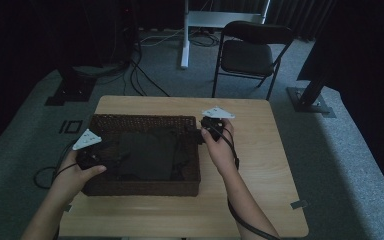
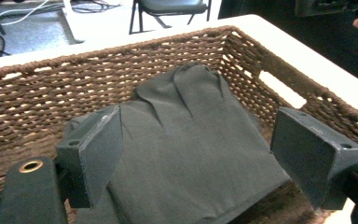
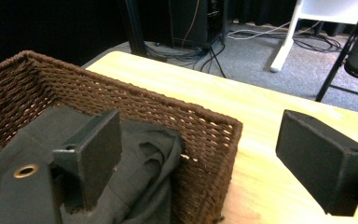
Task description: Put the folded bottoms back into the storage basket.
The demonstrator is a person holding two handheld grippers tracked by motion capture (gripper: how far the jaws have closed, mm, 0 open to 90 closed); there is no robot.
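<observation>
The left hand-held gripper (image 1: pixel 96 159) hovers over the near-left part of the dark brown woven wicker basket (image 1: pixel 190 186) on the pale wooden counter (image 1: pixel 260 160), its 2 jaws spread wide and holding nothing. Just ahead of and below it lies the folded dark grey cloth (image 2: pixel 191 154). The right hand-held gripper (image 1: pixel 206 131) straddles the basket's far-right corner, jaws wide open, 1 jaw over the cloth's bunched edge.

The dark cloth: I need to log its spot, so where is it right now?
In the high view the dark cloth lies folded inside the wicker basket at the table's left half, between the left gripper and the right gripper.
</observation>
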